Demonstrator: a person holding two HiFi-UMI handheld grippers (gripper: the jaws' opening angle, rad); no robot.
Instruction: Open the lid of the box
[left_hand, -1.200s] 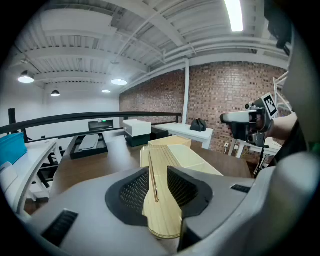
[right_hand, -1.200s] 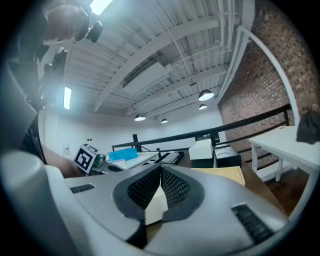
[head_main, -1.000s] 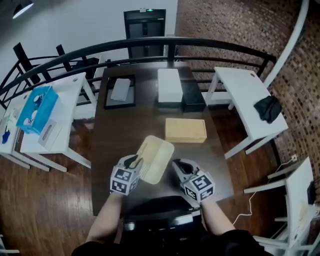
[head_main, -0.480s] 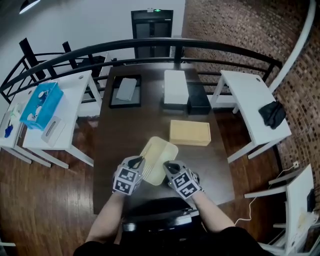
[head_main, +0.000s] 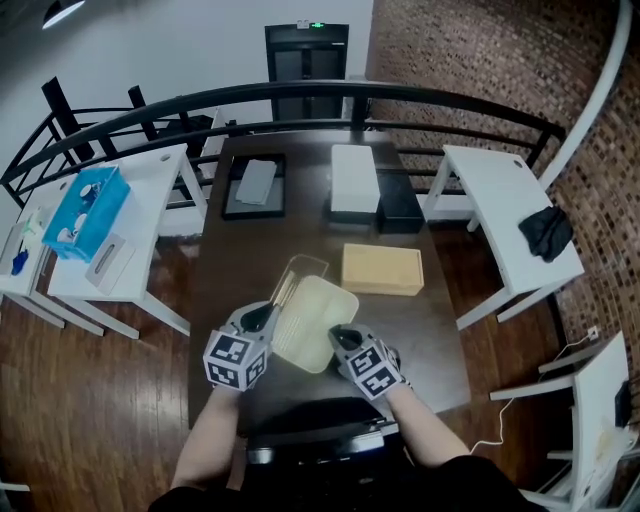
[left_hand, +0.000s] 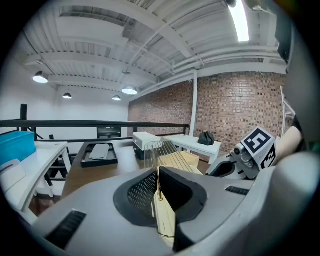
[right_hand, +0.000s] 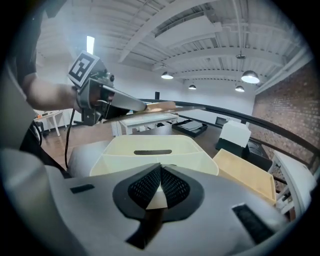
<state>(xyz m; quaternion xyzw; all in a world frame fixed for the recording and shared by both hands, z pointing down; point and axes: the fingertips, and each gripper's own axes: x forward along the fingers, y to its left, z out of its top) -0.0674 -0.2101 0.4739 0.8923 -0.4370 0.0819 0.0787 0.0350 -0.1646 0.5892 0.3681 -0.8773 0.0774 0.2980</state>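
A cream plastic box (head_main: 318, 325) lies on the dark table (head_main: 240, 260) close to me. My right gripper (head_main: 340, 336) is shut on the box's near rim (right_hand: 159, 192); the box's open inside (right_hand: 150, 147) shows beyond the jaws. My left gripper (head_main: 268, 314) is shut on the thin pale lid (left_hand: 165, 210), seen edge-on between its jaws. The ribbed lid (head_main: 293, 280) stands raised off the box's left side. From the right gripper view the left gripper (right_hand: 134, 105) holds the lid (right_hand: 160, 106) up above the box.
A flat tan box (head_main: 382, 268) lies just beyond the cream box. Farther back stand a white box (head_main: 354, 178), a black box (head_main: 400, 205) and a black tray (head_main: 256, 184). White side tables flank the table; a blue box (head_main: 82, 210) sits on the left one.
The left gripper has drawn back to the left with the lid, lifting it off the box. The right gripper stays on the near rim it closed on half a second ago.
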